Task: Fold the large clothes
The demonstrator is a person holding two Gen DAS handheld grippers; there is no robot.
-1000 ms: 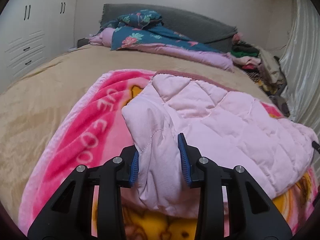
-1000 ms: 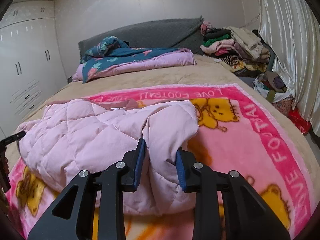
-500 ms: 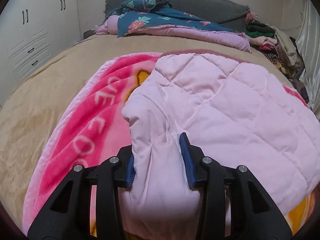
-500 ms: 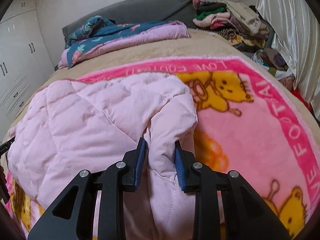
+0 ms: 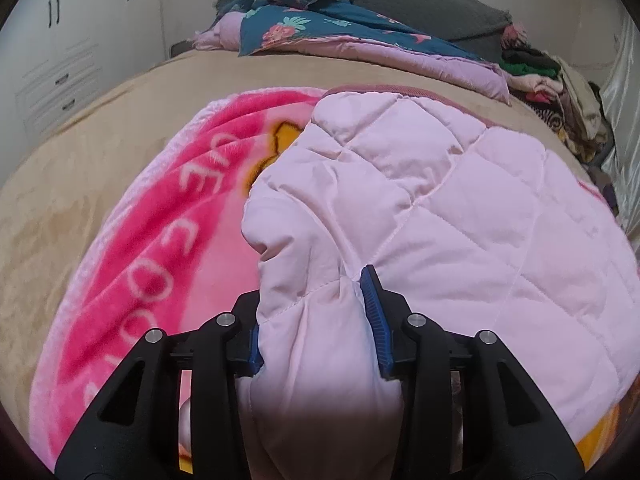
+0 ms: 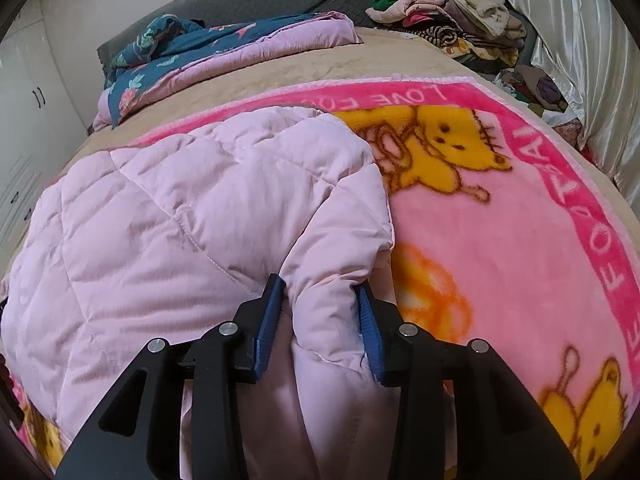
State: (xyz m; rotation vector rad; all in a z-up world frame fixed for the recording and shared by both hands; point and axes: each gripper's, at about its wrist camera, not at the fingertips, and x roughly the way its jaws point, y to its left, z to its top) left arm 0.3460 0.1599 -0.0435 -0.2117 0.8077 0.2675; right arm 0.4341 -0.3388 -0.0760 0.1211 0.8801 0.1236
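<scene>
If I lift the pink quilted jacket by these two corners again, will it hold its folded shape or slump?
Probably slump: the pink quilted jacket bunches and creases between the fingers, so it looks floppy. Its puffy padding suggests it is light for its bulk. The smooth shell may slip, and with both sets of jaws just opening around the folds, regrip firmly.

The right gripper (image 6: pixel 320 312) straddles a fold of the pink quilted jacket (image 6: pixel 192 216) — jaws just opening — on the pink blanket (image 6: pixel 520 240).
</scene>
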